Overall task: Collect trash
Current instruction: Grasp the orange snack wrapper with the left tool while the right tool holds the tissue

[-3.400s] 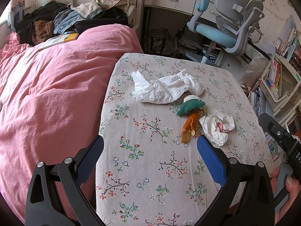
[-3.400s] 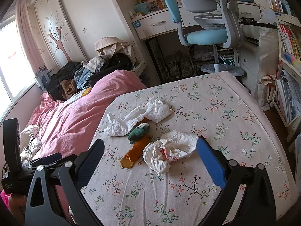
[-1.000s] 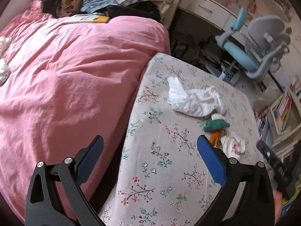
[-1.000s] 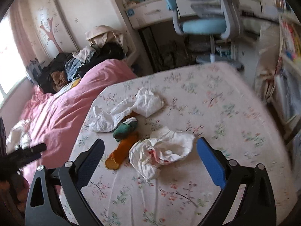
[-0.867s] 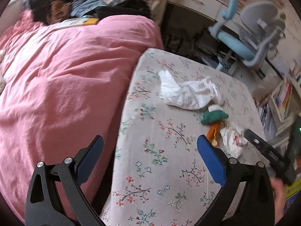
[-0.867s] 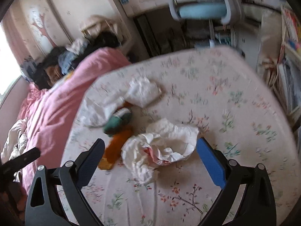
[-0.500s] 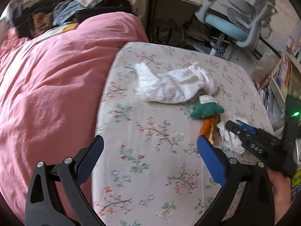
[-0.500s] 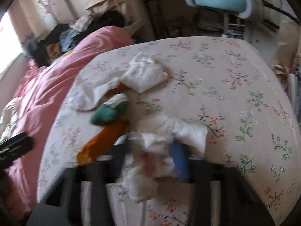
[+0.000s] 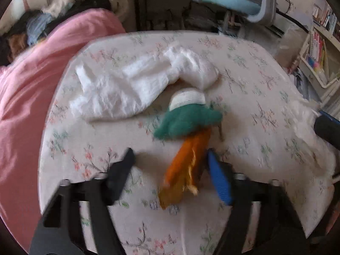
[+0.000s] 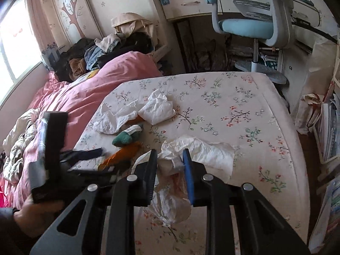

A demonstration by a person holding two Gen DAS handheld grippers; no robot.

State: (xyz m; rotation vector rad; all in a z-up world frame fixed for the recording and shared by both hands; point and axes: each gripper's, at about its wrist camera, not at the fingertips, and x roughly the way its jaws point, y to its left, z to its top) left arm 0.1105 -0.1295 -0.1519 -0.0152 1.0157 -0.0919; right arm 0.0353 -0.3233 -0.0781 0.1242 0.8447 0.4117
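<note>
Trash lies on a floral-covered table [image 10: 244,110]. My right gripper [image 10: 170,159] is shut on a crumpled white paper wad with pink stains [image 10: 204,148], which also shows at the right edge of the left wrist view [image 9: 306,131]. My left gripper [image 9: 170,161] is open, its jaws on either side of an orange wrapper [image 9: 187,165] that lies under a green cloth scrap [image 9: 187,121]. A large white tissue [image 9: 136,85] lies beyond them; it also shows in the right wrist view [image 10: 136,110].
A pink duvet on the bed [image 10: 85,97] borders the table's left side. A blue desk chair [image 10: 248,23] and desk stand behind the table. Bookshelves [image 9: 318,55] and bags stand at the right. Clothes are piled at the bed's far end [image 10: 102,51].
My left gripper moved forward and down, its jaws narrowing around the orange wrapper. My right gripper closed on the stained paper wad.
</note>
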